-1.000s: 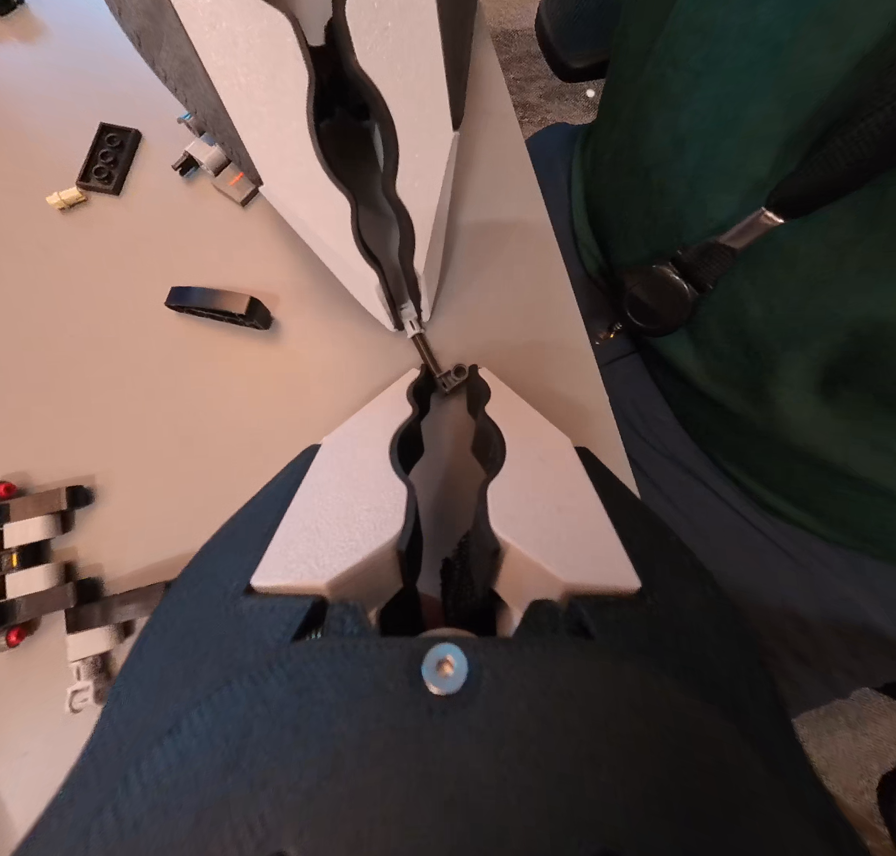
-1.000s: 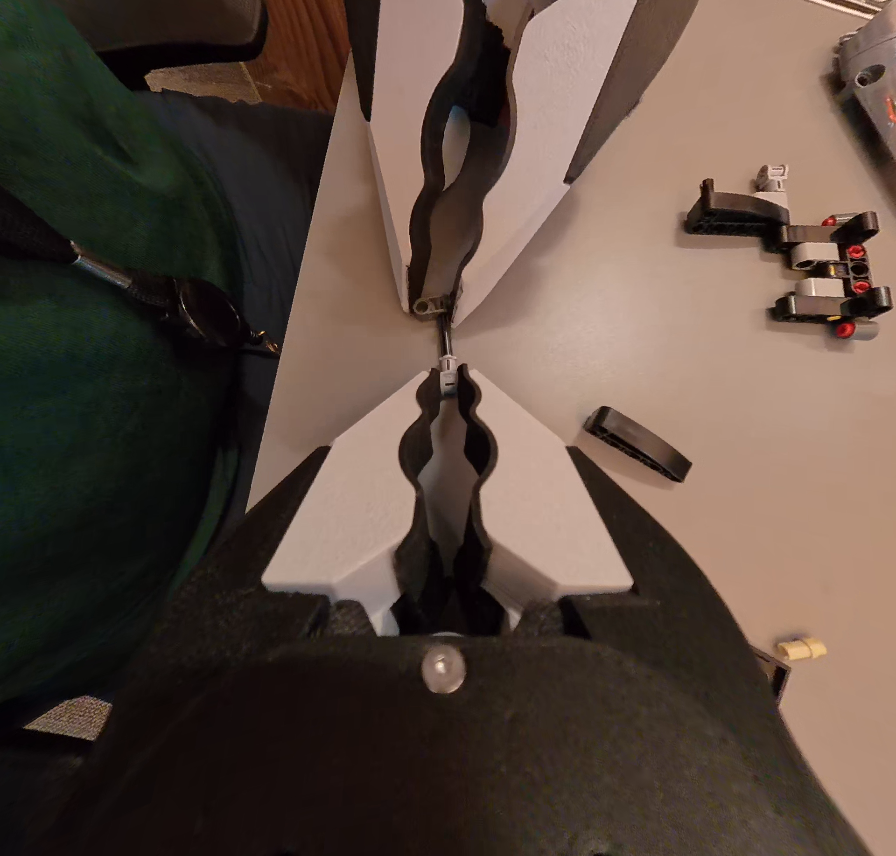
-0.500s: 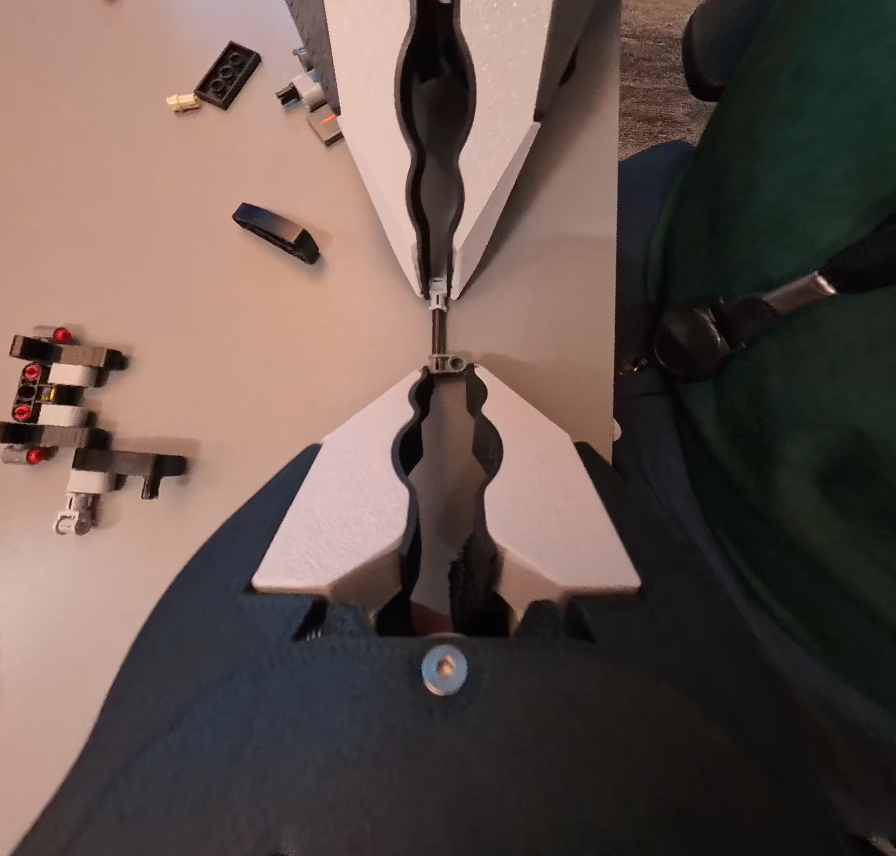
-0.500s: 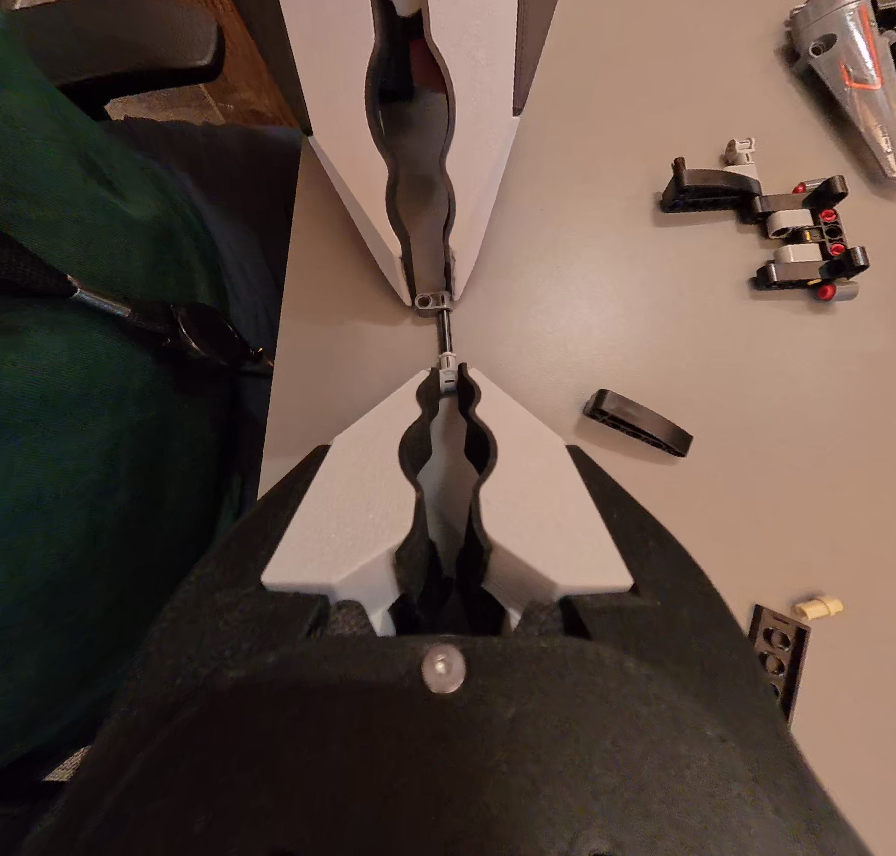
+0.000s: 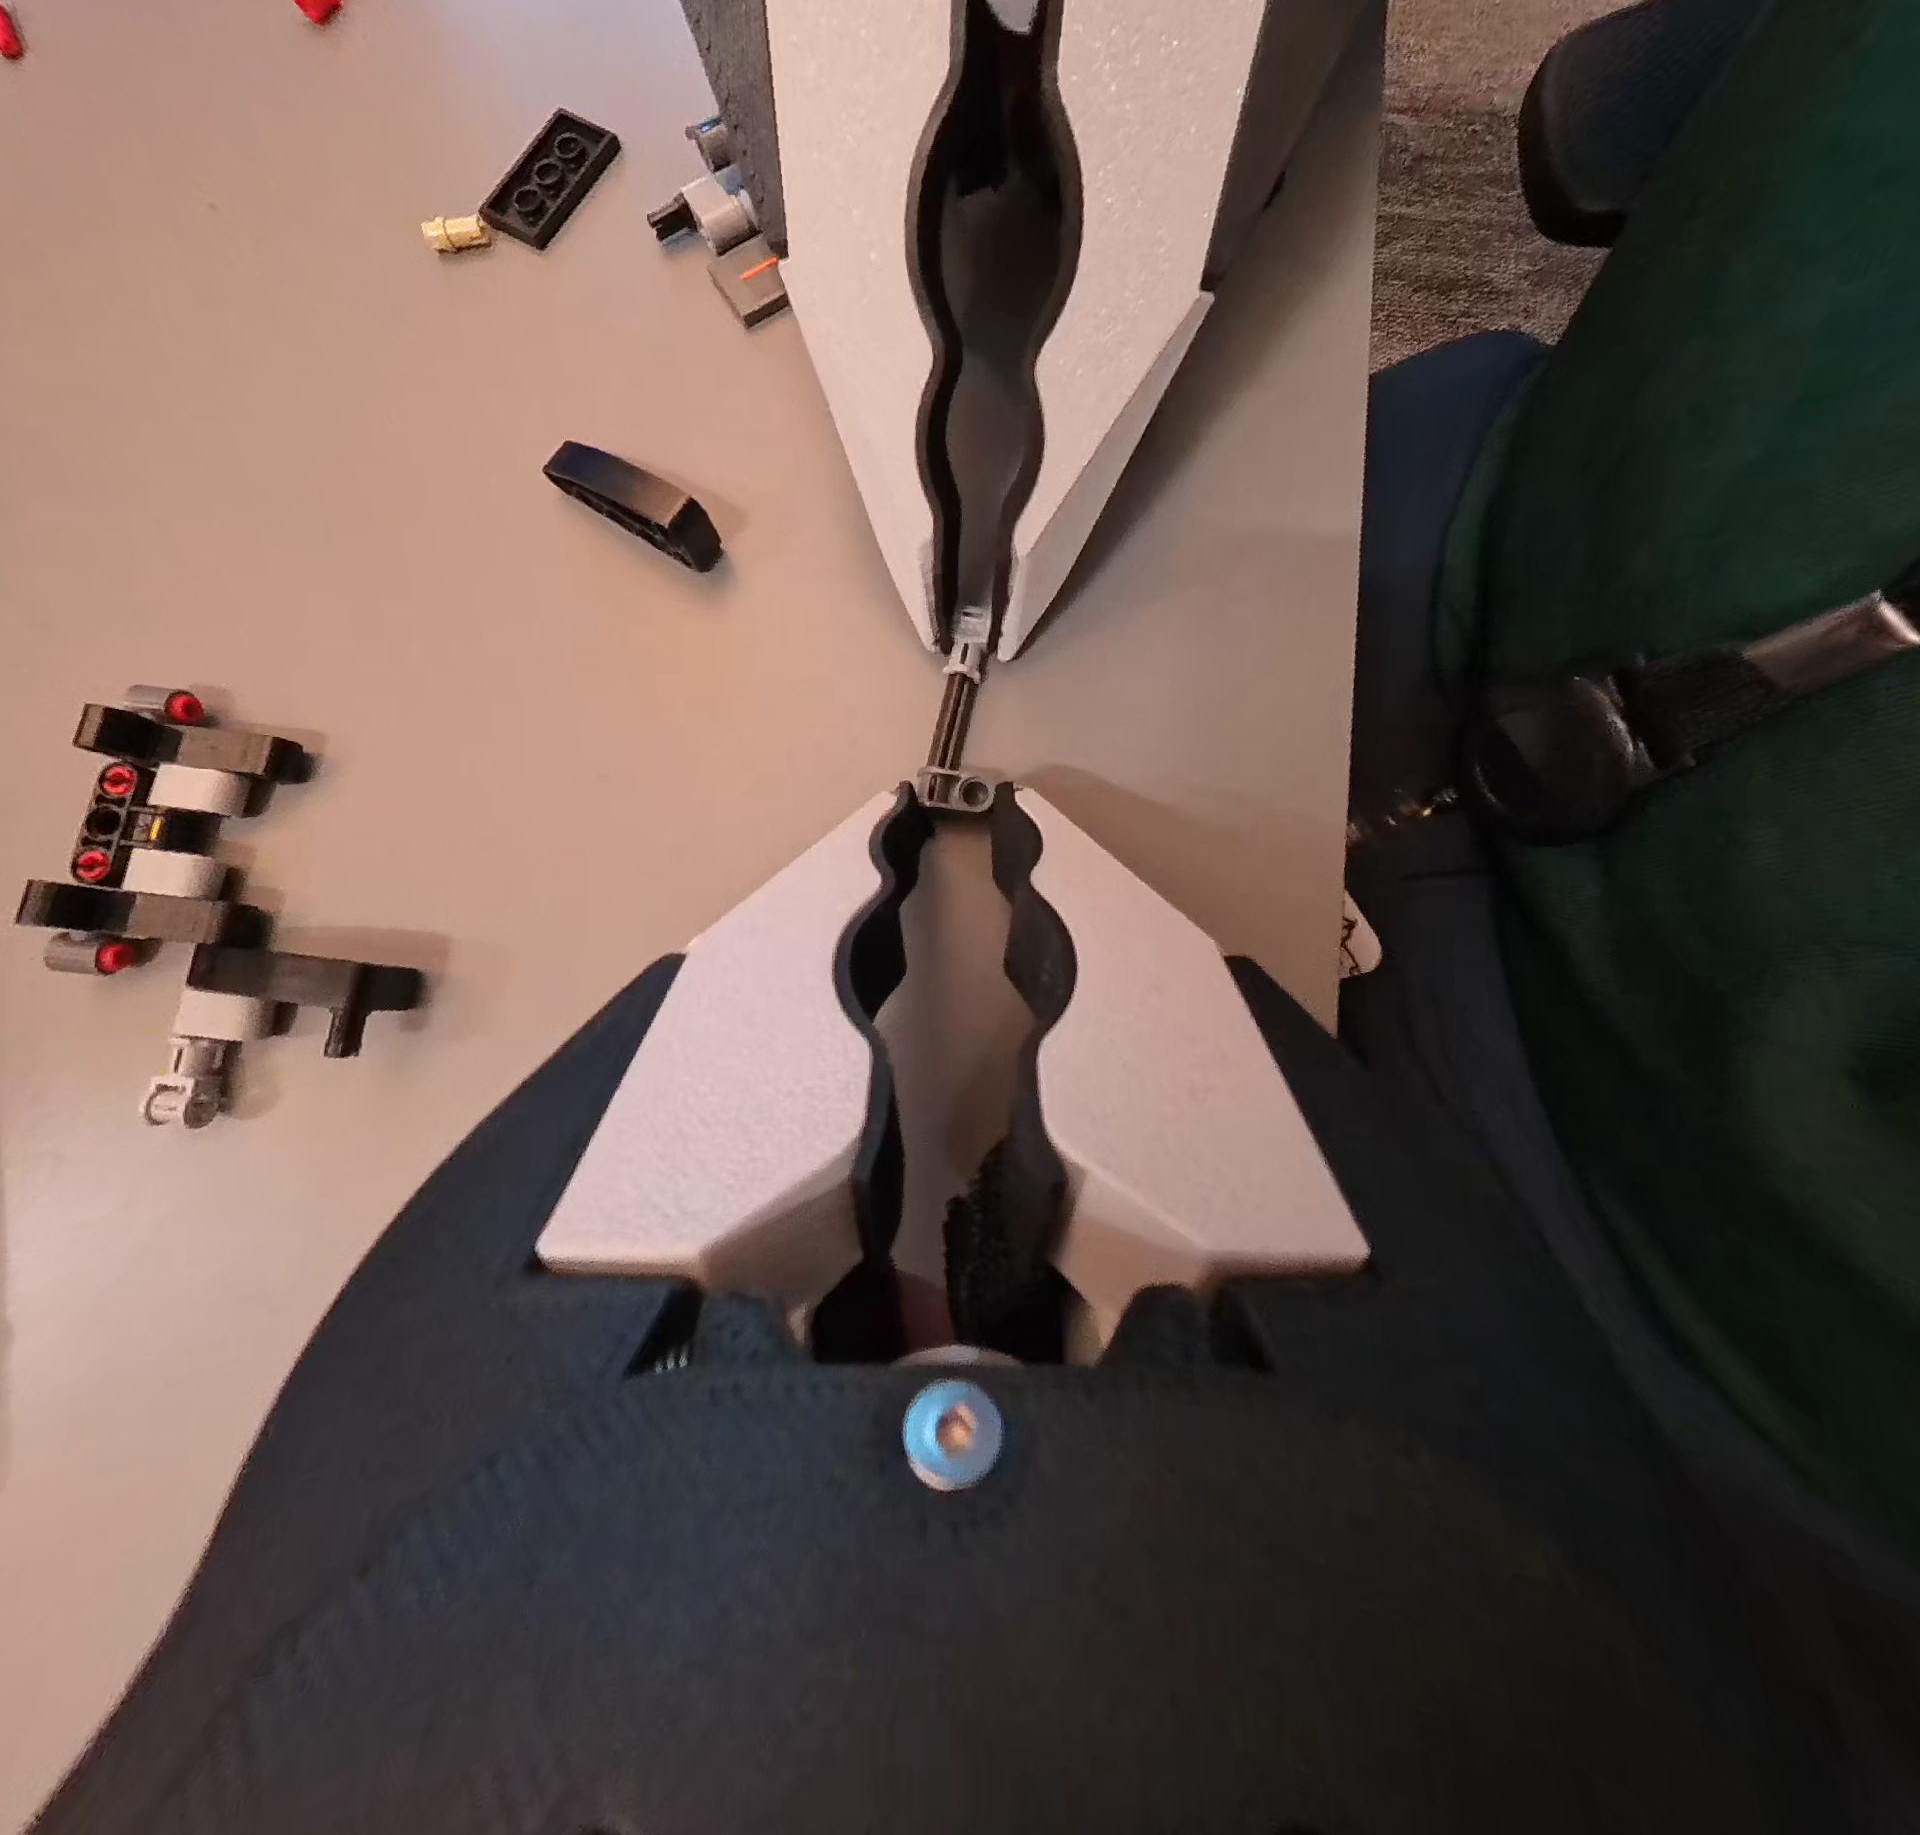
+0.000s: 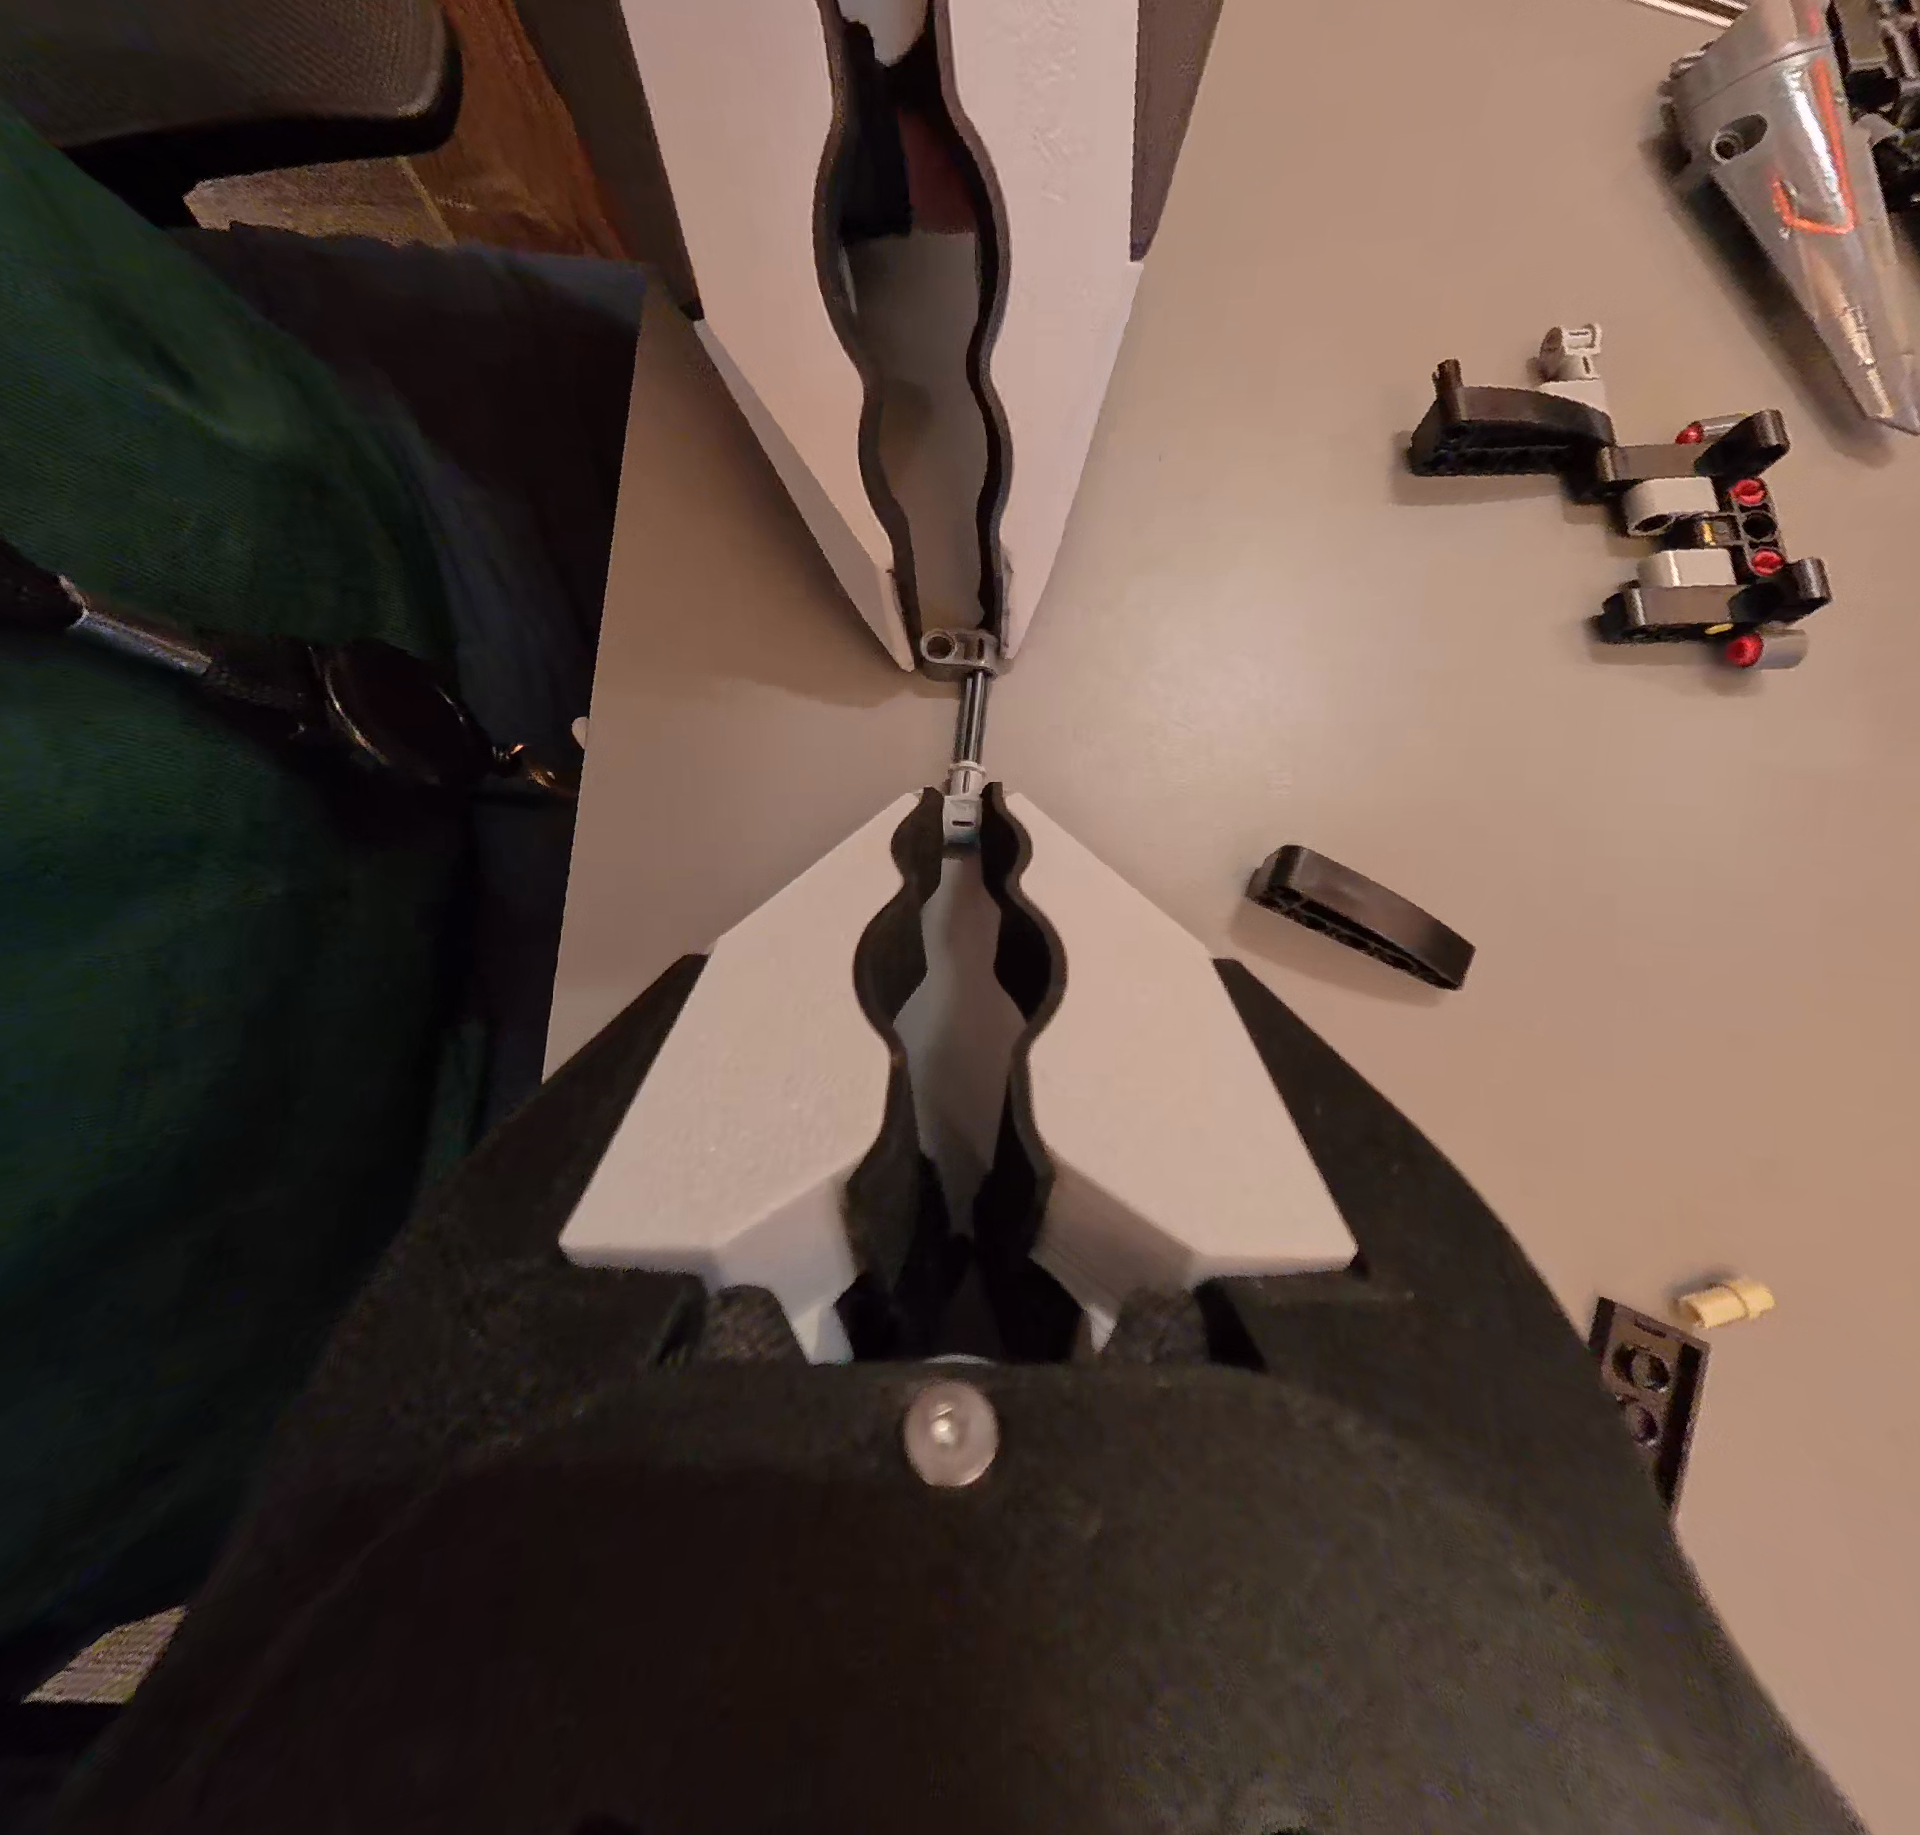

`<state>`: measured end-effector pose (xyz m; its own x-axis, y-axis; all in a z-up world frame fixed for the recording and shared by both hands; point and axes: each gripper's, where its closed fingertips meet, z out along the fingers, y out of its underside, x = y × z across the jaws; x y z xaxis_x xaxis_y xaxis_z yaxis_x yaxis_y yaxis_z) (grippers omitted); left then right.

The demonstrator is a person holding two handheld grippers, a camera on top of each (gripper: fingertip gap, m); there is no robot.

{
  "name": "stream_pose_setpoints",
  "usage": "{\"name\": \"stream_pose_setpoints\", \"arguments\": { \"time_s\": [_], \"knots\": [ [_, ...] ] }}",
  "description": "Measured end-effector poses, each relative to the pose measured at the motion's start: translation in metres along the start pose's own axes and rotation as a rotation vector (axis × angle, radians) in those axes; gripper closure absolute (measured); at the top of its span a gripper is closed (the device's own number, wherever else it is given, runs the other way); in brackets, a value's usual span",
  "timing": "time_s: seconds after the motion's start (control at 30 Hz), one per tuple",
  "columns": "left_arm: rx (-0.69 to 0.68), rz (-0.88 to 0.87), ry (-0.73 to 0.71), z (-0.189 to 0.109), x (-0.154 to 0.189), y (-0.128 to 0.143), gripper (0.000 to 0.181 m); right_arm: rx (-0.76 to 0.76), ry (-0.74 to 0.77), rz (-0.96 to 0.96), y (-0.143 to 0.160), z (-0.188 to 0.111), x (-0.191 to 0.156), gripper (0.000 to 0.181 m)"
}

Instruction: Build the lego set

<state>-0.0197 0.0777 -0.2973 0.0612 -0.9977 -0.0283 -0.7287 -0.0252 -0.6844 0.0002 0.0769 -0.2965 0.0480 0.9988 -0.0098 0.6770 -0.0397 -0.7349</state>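
My two grippers face each other tip to tip above the table's near edge. My left gripper [image 5: 954, 793] is shut on a small grey connector with a hole [image 5: 956, 791]. A thin black axle [image 5: 954, 715] runs from it to a light grey connector [image 5: 968, 642] held in the tips of my right gripper [image 5: 966, 632]. In the right wrist view my right gripper [image 6: 963, 811] is shut on that light grey connector [image 6: 963, 803]; the axle [image 6: 972, 710] reaches the grey connector [image 6: 958, 647] in my left gripper [image 6: 956, 642].
On the grey table [image 5: 312, 538] lie a curved black beam [image 5: 634, 505], a black, grey and red sub-assembly [image 5: 187, 881], a black plate [image 5: 551, 177], a tan pin [image 5: 455, 234] and small grey parts [image 5: 722, 227]. A grey pointed model [image 6: 1808, 216] stands far right. A person in green [image 5: 1714, 642] sits at the edge. My two grippers' fingertips are within a few centimetres of each other.
Both grippers have swung into a straight line with each other. The axle now stands straight between the two connectors. The grips have not changed.
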Motion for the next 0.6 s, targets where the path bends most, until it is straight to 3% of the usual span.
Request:
{"name": "stream_pose_setpoints", "arguments": {
  "time_s": [0.6],
  "knots": [
    [0.034,0.024,0.059,0.0049,0.0021,-0.0049,0.169,0.003,-0.002,-0.031,-0.0024,0.0029,0.008,0.176]
  ]
}}
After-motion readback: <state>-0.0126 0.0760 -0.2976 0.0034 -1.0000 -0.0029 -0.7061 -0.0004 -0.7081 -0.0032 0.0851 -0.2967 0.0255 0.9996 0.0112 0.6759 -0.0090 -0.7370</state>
